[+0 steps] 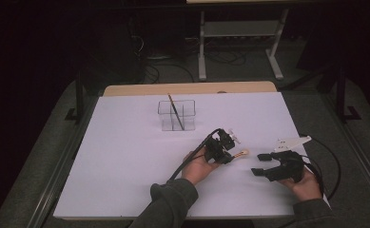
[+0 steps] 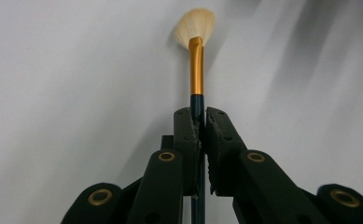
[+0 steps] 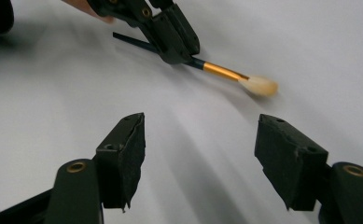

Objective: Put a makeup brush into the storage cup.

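The fan brush (image 2: 196, 70) is lying almost flat over the white table, pinched by its dark blue handle between the closed pads of the left gripper (image 2: 198, 123). A gold ferrule is joining the handle to a spread tuft of pale cream bristles. In the left gripper view, the bristles are pointing toward twelve o'clock. In the high view, the brush (image 1: 241, 153) is sitting right of the table's centre, its tuft pointing toward three o'clock. In the right gripper view, the brush (image 3: 226, 72) is slanting toward four o'clock, its handle end trailing toward ten o'clock.
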Motion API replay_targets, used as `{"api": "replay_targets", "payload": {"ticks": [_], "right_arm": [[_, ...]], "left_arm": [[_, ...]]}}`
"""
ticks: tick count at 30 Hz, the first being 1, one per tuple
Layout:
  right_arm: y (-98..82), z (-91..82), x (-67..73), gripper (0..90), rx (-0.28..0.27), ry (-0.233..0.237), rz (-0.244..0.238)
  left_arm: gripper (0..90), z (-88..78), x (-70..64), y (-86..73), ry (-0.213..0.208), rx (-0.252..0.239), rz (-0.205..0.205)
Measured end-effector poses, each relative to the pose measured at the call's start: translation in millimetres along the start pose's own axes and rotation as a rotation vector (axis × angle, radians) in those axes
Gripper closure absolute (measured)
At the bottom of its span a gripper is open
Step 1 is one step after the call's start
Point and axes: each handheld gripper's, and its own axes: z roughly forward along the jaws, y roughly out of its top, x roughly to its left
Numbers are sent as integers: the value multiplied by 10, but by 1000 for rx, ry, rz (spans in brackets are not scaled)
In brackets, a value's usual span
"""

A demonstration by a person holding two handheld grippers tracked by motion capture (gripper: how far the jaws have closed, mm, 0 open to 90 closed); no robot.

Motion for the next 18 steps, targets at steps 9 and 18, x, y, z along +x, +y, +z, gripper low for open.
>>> {"api": "replay_targets", "payload": {"ticks": [9, 18], "right_arm": [[41, 50, 43, 319, 9, 23, 0], [162, 137, 127, 314, 22, 69, -12]], "left_arm": [[833, -243, 107, -144, -8, -11, 5], [833, -507, 203, -353, -12, -17, -3]]}}
